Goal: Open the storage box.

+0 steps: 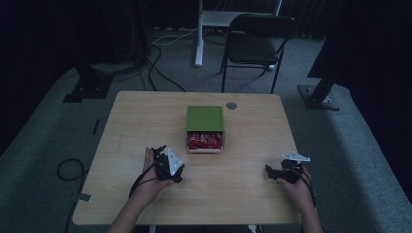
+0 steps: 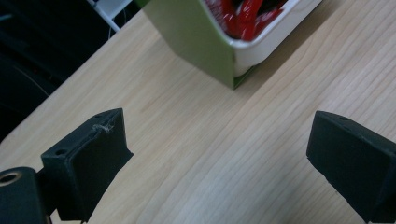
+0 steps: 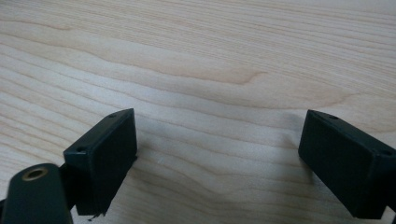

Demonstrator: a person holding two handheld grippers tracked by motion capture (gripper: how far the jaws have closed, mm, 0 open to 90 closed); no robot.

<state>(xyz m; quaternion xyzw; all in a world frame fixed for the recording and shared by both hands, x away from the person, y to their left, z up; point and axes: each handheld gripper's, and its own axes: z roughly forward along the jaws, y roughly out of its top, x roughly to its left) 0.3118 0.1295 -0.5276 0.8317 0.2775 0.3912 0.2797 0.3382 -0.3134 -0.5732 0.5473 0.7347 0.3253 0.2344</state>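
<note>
A green box lies at the middle of the wooden table, its white inner tray pulled out toward me and holding red packets. My left gripper rests on the table left of the tray and in front of it, open, nothing between its jaws. In the left gripper view the box corner and red packets sit beyond the spread jaws. My right gripper lies near the front right of the table, open over bare wood.
A black chair and a white desk leg stand beyond the table's far edge. A small grey round cap is set into the tabletop behind the box. Cables lie on the floor to the left.
</note>
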